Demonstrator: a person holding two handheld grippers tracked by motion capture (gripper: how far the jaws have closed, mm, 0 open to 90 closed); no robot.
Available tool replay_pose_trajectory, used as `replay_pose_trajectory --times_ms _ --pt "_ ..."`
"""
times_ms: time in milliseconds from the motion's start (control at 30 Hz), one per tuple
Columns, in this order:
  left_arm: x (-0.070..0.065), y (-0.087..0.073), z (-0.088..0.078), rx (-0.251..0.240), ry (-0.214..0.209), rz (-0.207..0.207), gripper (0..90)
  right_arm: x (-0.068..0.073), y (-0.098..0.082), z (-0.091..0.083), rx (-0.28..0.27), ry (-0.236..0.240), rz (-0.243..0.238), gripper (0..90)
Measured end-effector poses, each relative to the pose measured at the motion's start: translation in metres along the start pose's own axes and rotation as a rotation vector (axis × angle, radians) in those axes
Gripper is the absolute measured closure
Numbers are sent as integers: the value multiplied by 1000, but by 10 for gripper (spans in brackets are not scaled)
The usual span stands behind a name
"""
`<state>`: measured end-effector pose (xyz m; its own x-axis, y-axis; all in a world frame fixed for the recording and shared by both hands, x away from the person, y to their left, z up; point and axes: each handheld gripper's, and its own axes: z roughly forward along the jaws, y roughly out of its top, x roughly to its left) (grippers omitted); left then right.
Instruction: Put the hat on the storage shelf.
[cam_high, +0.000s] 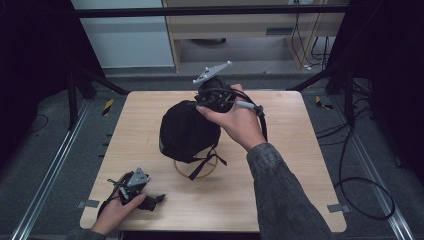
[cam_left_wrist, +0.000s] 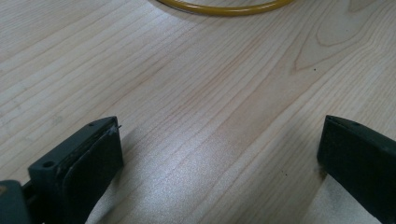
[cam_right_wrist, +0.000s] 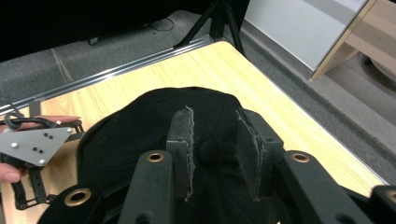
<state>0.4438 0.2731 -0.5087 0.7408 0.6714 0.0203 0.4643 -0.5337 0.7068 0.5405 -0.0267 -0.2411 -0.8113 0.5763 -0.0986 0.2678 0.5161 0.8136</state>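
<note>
A black cap (cam_high: 186, 131) sits on a stand with a yellow ring base (cam_high: 181, 170) in the middle of the wooden table (cam_high: 280, 165); black straps (cam_high: 206, 162) hang below it. My right gripper (cam_high: 199, 105) is at the cap's top far side, held from above by a hand. In the right gripper view its jaws (cam_right_wrist: 215, 126) stand a little apart around a small bump of the cap's cloth (cam_right_wrist: 140, 126), and the pads (cam_right_wrist: 183, 140) do not press it. My left gripper (cam_high: 156, 199) rests at the front left, open (cam_left_wrist: 219, 154) over bare wood, with the yellow ring (cam_left_wrist: 224, 9) ahead.
The table's front edge (cam_high: 215, 231) runs close to the left hand. Black frame legs (cam_high: 80, 80) stand at the back corners. Cables (cam_high: 365, 195) lie on the floor to the right. A wooden cabinet (cam_high: 240, 30) stands behind the table.
</note>
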Motion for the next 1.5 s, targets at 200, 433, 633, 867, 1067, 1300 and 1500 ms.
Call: replay_pose_trajectory --times_ms 200,433,633,867,1067,1300,1500 --pt "0 0 0 0 0 0 0 1 -7 -13 -20 -5 2 672" --pt "0 0 0 0 -1 1 0 -4 -18 -25 -37 -21 27 668" --pt "0 0 0 0 -1 1 0 -8 -27 -36 -53 -63 48 512" --pt "0 0 0 -1 -1 1 0 -9 -35 -48 -67 -98 51 431" --pt "0 0 0 -2 0 0 0 -6 -52 -62 -70 -161 67 266" --pt "0 0 0 -3 1 0 0 -5 -77 -67 -49 -207 102 113" --pt "0 0 0 -2 1 0 0 -7 -100 -74 -66 -223 139 78"
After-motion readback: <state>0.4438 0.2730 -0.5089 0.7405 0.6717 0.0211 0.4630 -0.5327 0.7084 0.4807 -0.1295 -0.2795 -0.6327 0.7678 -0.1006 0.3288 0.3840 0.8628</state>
